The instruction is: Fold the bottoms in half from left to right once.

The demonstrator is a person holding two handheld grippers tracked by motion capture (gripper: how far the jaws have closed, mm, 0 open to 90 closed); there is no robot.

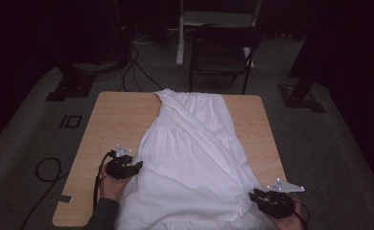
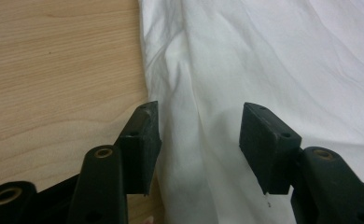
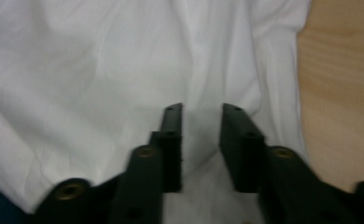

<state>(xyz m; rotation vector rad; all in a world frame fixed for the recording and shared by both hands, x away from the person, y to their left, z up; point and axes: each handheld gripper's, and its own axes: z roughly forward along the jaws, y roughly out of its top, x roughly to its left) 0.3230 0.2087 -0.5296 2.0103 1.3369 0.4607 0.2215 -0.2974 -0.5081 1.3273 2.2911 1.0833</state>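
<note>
While both grippers, left gripper (image 1: pixel 136 166) and right gripper (image 1: pixel 255 196), are hovering open and holding nothing, the white dress (image 1: pixel 194 158) is risking sliding off the surface (image 1: pixel 113 120).

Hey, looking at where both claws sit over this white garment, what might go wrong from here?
1. The left claw is open over a raised fold at the white garment's left edge; closing may pinch several layers.
2. The garment's near hem hangs past the table edge; a pull could drag it off.
3. The right claw gapes above flat cloth and may close without catching any.
</note>
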